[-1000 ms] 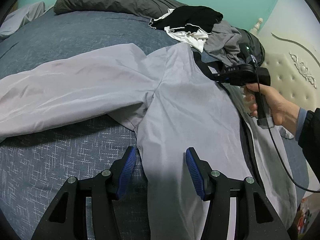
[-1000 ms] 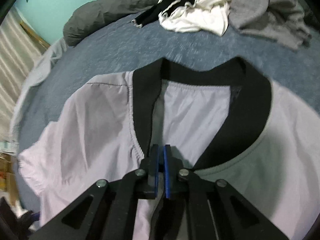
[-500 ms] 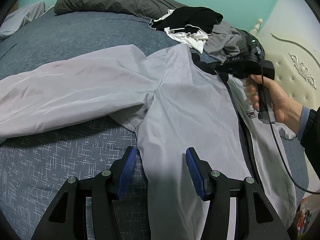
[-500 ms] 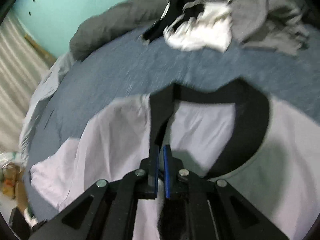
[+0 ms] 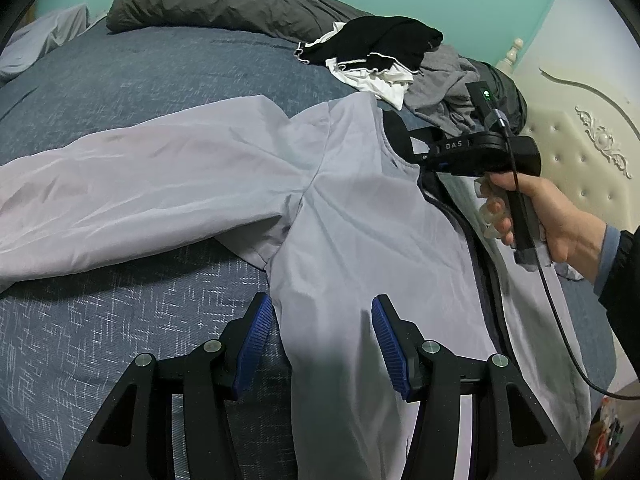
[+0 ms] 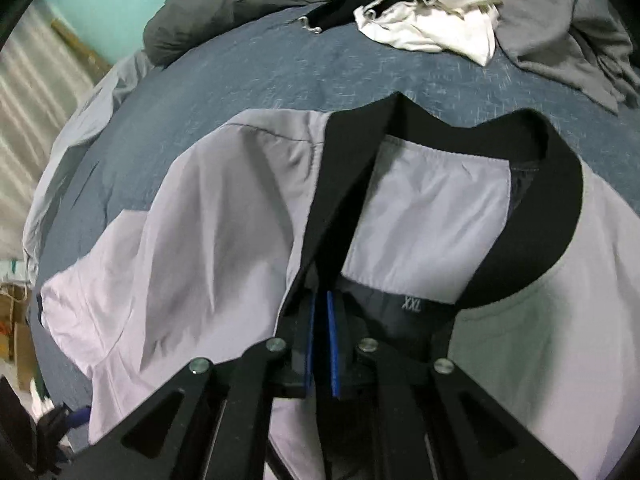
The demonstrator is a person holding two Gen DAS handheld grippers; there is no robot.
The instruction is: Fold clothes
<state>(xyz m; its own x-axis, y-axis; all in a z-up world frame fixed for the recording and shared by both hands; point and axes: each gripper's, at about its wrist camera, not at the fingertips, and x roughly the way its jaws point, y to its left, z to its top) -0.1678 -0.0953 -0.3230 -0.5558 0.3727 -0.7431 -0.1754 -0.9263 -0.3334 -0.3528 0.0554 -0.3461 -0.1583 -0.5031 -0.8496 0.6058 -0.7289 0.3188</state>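
Note:
A light grey jacket with a black ribbed collar lies spread on the blue bed, one sleeve stretched to the left. My left gripper is open, its blue pads either side of the jacket's lower side edge, low over the cloth. My right gripper is shut on the jacket's black front edge just below the collar, lifting it so the dark lining and an XXL tag show. The right gripper also shows in the left wrist view at the collar.
A pile of black, white and grey clothes lies beyond the collar. A dark grey duvet runs along the far bed edge. A padded cream headboard stands at the right. The blue bedspread lies under everything.
My right gripper has pulled the front edge back toward the hem side and lifted it, opening the jacket so the lining and tag show. The left gripper has stayed still and open.

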